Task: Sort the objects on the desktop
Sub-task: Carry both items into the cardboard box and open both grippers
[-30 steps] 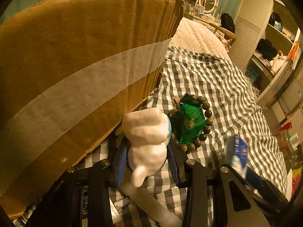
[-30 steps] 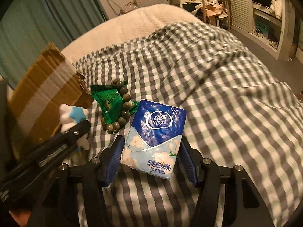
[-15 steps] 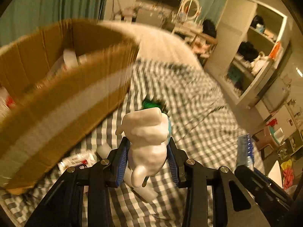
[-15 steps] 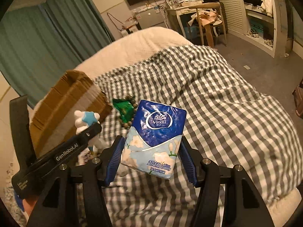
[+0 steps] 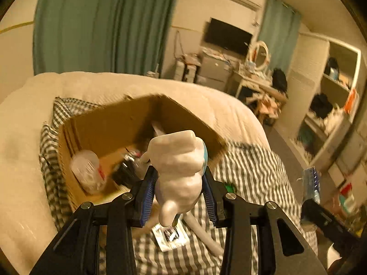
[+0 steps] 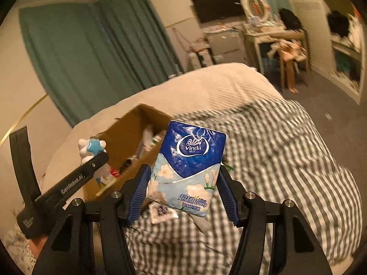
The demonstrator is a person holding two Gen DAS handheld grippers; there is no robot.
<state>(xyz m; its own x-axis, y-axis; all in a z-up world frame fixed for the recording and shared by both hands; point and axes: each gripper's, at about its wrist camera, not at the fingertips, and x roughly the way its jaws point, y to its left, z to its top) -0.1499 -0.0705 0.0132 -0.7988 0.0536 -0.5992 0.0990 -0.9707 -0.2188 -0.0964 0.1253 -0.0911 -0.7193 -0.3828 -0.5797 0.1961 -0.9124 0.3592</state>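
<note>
Both grippers have risen off the bed: left gripper (image 5: 177,184) jaws clamp the white figurine (image 5: 177,171) above the cardboard box (image 5: 110,128), whose open inside now shows; right gripper (image 6: 183,181) jaws clamp the tissue pack (image 6: 188,169), box at ten o'clock.

The contents of the cardboard box (image 5: 110,123) are blurred and partly screened by the white figurine (image 5: 179,171), the green packet (image 5: 229,186) is largely hidden, and the small sachet's (image 6: 161,213) print cannot be read.

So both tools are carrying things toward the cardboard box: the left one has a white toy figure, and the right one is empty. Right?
Not quite: the right tool isn't empty. The right wrist view shows it clamped on a blue Vinda tissue pack. The left tool does hold the white toy figure near the cardboard box.
</note>
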